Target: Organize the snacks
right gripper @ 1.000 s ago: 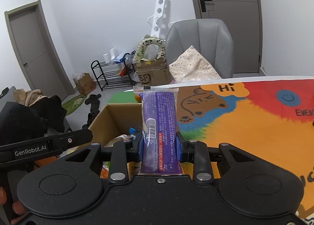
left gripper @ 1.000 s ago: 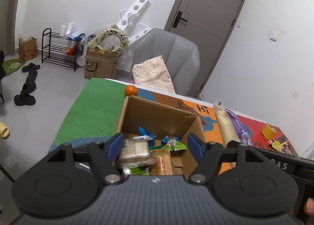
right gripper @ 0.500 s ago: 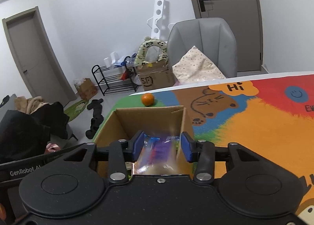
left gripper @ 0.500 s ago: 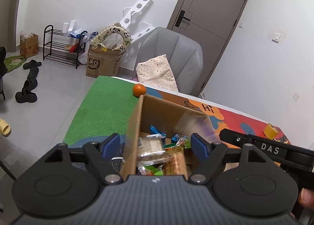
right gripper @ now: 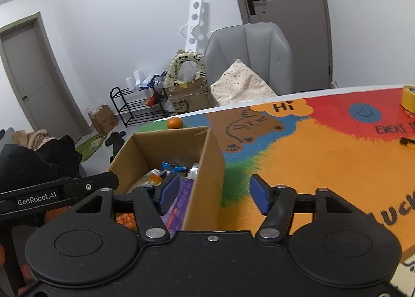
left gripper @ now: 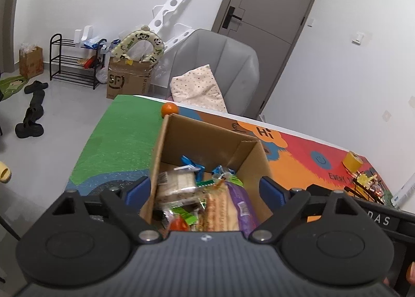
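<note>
An open cardboard box (left gripper: 207,141) sits on the colourful table mat and holds several wrapped snacks. The purple snack packet (left gripper: 242,208) lies inside it along the right wall, next to a cracker pack (left gripper: 219,208). It also shows in the right wrist view (right gripper: 181,198) inside the box (right gripper: 207,167). My left gripper (left gripper: 206,193) is open, with its fingers on either side of the box's near end. My right gripper (right gripper: 214,193) is open and empty, straddling the box's right wall.
An orange (left gripper: 169,109) lies on the mat just behind the box. A yellow tape roll (right gripper: 408,101) sits at the far right of the table. A grey chair with a cushion (left gripper: 215,74) stands behind the table.
My right gripper carried the purple packet over the box, opened and let it go inside. It has since shifted right over the box wall. My left gripper stayed open by the box.
</note>
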The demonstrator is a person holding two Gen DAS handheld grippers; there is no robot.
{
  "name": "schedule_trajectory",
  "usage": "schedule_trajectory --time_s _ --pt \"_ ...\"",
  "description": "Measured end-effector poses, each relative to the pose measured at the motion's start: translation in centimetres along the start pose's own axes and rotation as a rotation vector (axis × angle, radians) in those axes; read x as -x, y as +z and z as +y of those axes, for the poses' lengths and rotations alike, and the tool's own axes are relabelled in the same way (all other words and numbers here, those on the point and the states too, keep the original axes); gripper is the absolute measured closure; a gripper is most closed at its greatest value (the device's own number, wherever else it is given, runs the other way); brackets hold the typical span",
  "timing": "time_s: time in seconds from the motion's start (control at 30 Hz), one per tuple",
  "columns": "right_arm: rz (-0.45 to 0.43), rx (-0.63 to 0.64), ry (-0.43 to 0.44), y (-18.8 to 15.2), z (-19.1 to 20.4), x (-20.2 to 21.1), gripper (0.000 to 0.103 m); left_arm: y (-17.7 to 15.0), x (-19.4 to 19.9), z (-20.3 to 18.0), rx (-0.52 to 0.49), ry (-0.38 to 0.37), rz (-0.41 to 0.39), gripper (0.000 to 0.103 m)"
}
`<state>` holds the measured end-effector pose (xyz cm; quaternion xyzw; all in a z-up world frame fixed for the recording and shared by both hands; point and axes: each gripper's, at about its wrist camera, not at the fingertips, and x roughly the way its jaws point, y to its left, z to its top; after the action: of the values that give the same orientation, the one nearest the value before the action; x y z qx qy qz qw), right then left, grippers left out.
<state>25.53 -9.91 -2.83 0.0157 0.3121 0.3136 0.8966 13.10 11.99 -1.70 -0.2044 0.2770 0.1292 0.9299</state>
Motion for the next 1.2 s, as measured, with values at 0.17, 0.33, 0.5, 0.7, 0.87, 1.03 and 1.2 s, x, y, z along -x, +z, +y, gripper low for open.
schedule_trajectory --time_s 0.17,0.33,0.5,0.7,0.87,1.03,1.2 --pt "-0.016 -0.007 -0.009 -0.8 -0.5 1.5 0.029 -0.5 0.5 -0.9 -0.011 -0.002 0.003 0.009" --pt "-0.031 -0.018 -0.02 -1.6 -1.1 3.2 0.021 -0.9 1.2 -1.6 -0.024 -0.006 0.008 0.008" --pt "-0.048 -0.035 -0.039 -2.4 -2.0 4.9 0.012 -1.6 1.7 -2.5 -0.024 0.016 0.028 0.005" --pt "-0.071 -0.062 -0.067 -3.2 -3.1 6.9 0.001 -2.4 3.0 -4.0 -0.073 0.016 0.043 0.003" --pt "-0.095 -0.054 -0.114 -4.0 -3.3 8.7 0.0 -3.2 4.3 -4.8 -0.09 0.01 0.037 0.001" --pt "-0.107 -0.064 -0.147 -5.0 -3.6 10.3 0.0 -3.8 5.4 -5.4 -0.11 -0.006 0.029 0.0" --pt "-0.12 -0.07 -0.188 -6.0 -3.9 12.0 0.0 -4.4 6.4 -5.8 -0.124 -0.02 0.017 0.0"
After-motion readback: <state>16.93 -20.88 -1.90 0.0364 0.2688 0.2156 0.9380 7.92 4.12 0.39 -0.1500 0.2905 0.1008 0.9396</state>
